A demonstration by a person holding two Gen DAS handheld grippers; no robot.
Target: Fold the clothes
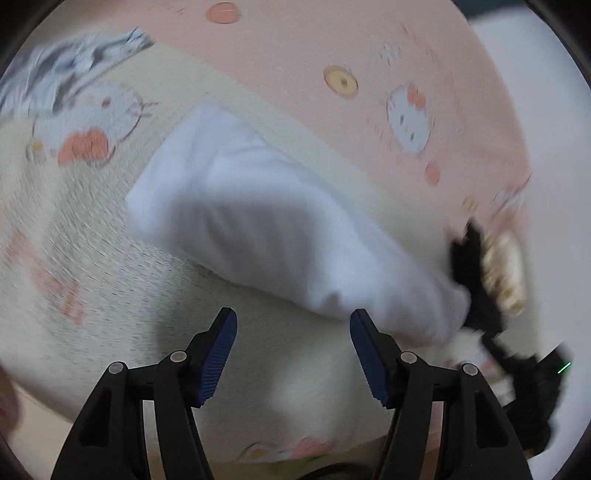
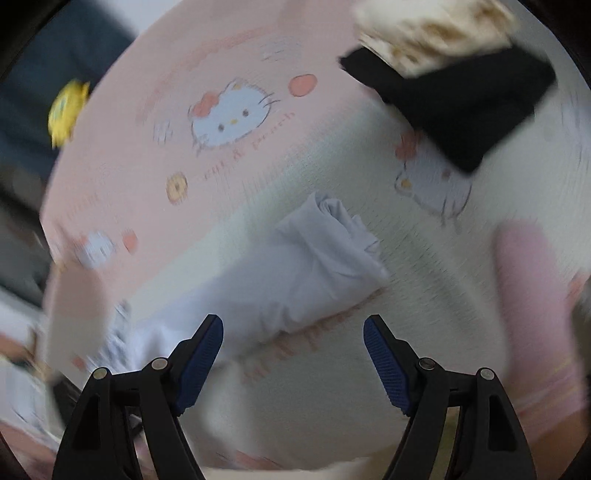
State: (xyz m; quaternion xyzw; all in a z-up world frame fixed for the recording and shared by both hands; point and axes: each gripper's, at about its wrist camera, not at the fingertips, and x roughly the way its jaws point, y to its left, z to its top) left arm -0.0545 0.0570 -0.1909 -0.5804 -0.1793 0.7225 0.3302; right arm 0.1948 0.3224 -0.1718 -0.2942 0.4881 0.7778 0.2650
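Your left gripper (image 1: 293, 325) has its jaws spread wide, and there is nothing between them. The blue pads (image 1: 216, 356) hang just over the bed cover. The right blue pad sits right at the near edge of the white garment (image 1: 258, 225), but you cannot tell if it touches, because the picture is smeared.

Your right gripper (image 2: 293, 332) is spread wide too, with nothing in it. Its left pad is close to the lower end of the same white garment (image 2: 314, 266). Again, you cannot tell if it touches.

The white garment lies in the middle of the bed, folded into a long thick bundle. In the right wrist view you can see loose, crumpled layers at its far end. It rests mostly on the cream part of the bed cover (image 1: 92, 258). The cover is cream on one side and pink on the other, with cat faces and round dots printed on it.

Farther out, a black cloth (image 2: 461, 107) lies on the cover with a cream patterned cloth (image 2: 436, 33) on top of it. In the left wrist view these two sit just past the right end of the white bundle. A grey and white patterned cloth (image 1: 70, 70) lies at the far left of the left wrist view. A pink cloth (image 2: 535, 295) shows at the right edge of the right wrist view. A small yellow thing (image 2: 66, 110) sits beyond the bed, too blurred to name.
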